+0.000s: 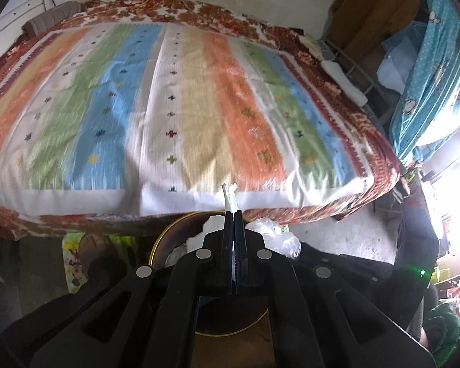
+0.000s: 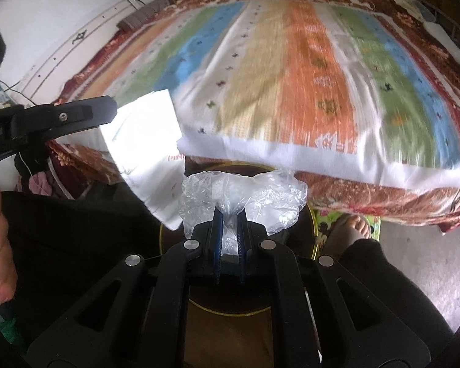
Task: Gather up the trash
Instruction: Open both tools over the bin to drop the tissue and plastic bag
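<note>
Below, left tongs [image 1: 233,212] clamped on white paper [image 2: 144,141], right tongs [image 2: 230,214] gripping crumpled clear plastic [image 2: 245,193], both above round gold-rimmed bin [image 2: 314,236], striped bed [image 1: 168,107] beyond.

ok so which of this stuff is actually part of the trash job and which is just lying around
Part of the job:
- white paper, pinched in the left gripper
- crumpled clear plastic, pinched in the right gripper
- dark round bin with a gold rim, below both

Just lying about:
- striped bedspread
- blue patterned cloth
- cartoon floor mat
</note>
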Demonstrator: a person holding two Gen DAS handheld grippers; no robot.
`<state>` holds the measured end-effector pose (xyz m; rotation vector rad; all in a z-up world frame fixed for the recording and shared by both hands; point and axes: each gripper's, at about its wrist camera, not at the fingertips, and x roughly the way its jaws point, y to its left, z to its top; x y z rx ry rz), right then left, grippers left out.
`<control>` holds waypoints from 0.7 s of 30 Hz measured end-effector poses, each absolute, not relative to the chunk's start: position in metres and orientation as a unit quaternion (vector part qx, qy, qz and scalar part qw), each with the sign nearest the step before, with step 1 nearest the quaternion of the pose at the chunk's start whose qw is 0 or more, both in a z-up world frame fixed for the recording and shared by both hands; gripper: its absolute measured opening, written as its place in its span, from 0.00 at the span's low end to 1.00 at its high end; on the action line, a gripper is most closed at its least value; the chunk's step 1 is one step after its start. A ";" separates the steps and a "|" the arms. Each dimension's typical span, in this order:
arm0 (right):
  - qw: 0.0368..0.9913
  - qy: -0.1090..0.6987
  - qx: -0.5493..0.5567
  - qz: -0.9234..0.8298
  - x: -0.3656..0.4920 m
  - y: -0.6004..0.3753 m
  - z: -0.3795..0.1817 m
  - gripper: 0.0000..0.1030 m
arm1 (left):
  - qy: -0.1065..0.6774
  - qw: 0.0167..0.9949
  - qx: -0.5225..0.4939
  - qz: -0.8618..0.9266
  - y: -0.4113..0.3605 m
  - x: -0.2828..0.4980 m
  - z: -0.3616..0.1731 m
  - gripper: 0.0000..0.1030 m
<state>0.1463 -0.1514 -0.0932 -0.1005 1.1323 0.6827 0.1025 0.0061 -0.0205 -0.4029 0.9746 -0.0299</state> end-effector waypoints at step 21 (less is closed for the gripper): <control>0.776 0.553 -0.032 0.303 0.148 -0.158 -0.105 0.32 | 0.478 0.856 -0.197 -0.004 0.009 0.099 -0.030 0.29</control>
